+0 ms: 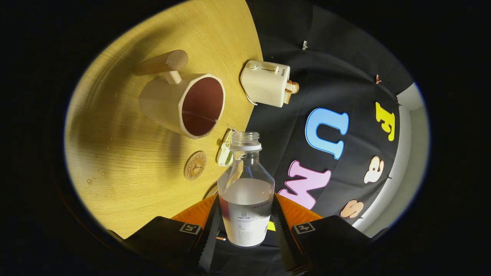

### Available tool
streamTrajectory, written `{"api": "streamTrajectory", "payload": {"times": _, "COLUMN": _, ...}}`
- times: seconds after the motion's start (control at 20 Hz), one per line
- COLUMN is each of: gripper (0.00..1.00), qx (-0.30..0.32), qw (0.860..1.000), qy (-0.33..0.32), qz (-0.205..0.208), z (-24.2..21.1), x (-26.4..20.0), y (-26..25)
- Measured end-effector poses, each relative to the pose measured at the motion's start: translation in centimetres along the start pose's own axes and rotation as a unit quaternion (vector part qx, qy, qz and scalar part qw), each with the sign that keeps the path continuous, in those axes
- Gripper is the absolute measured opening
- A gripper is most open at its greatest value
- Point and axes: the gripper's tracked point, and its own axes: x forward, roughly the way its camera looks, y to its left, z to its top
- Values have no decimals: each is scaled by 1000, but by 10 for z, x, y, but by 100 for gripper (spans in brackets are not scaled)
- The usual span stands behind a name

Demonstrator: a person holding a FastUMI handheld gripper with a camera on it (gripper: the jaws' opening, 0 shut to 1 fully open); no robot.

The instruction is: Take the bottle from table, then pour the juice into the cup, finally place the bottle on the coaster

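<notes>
**Tipping the bottle toward the cup**

I am holding the bottle [246,191] in my tongs [245,226]. Both fingers are pressing on its sides, low down by the label, so the tongs are closed about as wide as the bottle. The bottle is sitting in the bottom middle of the frame, right between the fingers. Its cap is off and its mouth is open.

The cup [184,103] is lying in the upper left of the frame, on the worktop [115,153]. Its open top is facing toward me. The round coaster [195,165] is sitting just below the cup and left of the bottle's neck.

The whole view is leaning, so I think I am tilting to pour. The juice could miss the cup if the mouth is not over it; right now the mouth is looking a bit below and right of the cup. Tipping too fast could splash. The bottle could also be slipping in my fingers, because its sides look smooth.

The bottle's long way is running straight up the frame, away from my fingers, mouth pointing ahead.
</notes>
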Motion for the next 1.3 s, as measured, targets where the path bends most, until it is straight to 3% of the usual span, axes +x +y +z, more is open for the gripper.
{"api": "streamTrajectory", "payload": {"times": 1.3, "gripper": 72, "qx": -36, "qw": 999, "qy": -12, "qz": -9, "z": 0, "x": 12, "y": 1}}
